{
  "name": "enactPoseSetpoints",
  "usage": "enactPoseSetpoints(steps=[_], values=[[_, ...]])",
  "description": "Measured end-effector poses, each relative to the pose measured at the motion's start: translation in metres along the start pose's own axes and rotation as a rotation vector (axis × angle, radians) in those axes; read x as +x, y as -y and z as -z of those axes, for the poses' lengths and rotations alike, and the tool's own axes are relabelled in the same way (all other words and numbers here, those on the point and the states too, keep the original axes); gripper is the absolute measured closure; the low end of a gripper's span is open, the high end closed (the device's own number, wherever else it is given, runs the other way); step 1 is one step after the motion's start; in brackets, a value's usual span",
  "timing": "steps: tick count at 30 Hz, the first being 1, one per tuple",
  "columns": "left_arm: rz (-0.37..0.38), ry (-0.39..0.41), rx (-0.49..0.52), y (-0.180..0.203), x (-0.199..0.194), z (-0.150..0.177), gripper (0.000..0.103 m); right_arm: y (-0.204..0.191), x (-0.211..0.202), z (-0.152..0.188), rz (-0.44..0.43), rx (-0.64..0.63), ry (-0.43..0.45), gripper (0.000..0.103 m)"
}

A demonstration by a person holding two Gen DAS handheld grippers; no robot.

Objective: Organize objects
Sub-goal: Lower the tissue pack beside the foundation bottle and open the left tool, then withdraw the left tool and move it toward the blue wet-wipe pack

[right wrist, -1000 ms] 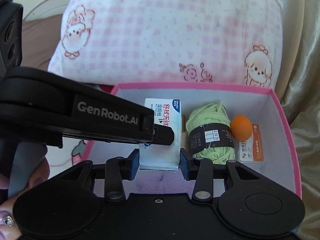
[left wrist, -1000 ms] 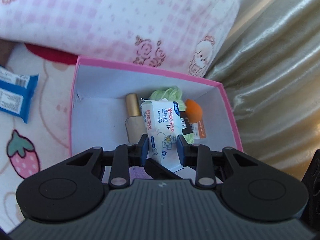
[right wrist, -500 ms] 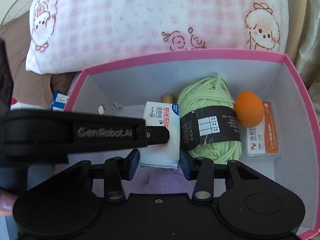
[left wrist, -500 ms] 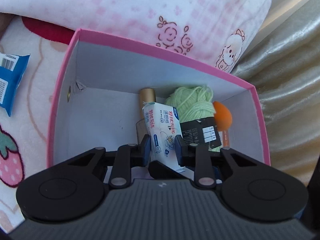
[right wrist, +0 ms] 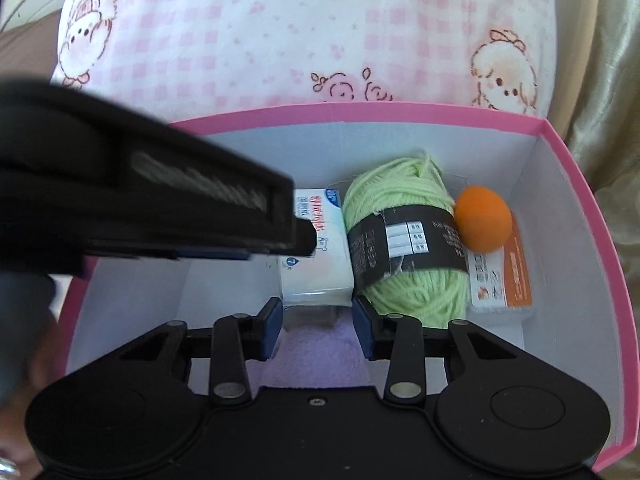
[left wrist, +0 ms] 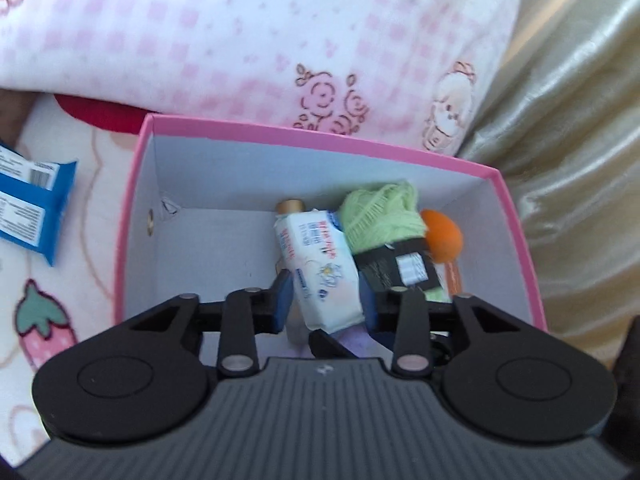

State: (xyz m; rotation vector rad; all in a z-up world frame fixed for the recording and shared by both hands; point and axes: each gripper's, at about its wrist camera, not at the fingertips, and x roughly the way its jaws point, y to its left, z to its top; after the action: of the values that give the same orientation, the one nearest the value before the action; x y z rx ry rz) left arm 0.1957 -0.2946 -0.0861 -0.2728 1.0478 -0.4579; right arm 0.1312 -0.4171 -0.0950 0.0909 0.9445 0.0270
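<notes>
Step in hand: depositing the wet-wipes packet in the pink box. The packet stands inside the box, against the green yarn skein, with a gold-capped bottle behind it. The left hand-held gripper straddles the packet; its jaws have just been opening, with a gap showing at the left pad, so the grip appears released. The right hand-held gripper is unclenched and empty, just short of the packet's near end, over a lilac cloth. Judgement: next, withdraw both grippers upward without dragging the packet. A blue packet lies outside, likely the next item.
</notes>
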Motion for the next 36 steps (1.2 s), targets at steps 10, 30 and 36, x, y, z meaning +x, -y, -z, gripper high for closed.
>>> enactPoseSetpoints(steps=[10,30,36], values=[[-0.005,-0.076,-0.034,-0.025,-0.075,0.022,0.052,-0.034,-0.083,0.014,-0.003,-0.112,0.079,0.057],[-0.117,0.078,-0.042,-0.127,-0.224,0.052,0.037,-0.155,-0.171,0.022,-0.176,-0.271,0.142,0.04],[-0.112,0.108,-0.076,-0.155,-0.24,0.049,0.036,-0.181,-0.165,0.021,-0.201,-0.298,0.137,0.034]])
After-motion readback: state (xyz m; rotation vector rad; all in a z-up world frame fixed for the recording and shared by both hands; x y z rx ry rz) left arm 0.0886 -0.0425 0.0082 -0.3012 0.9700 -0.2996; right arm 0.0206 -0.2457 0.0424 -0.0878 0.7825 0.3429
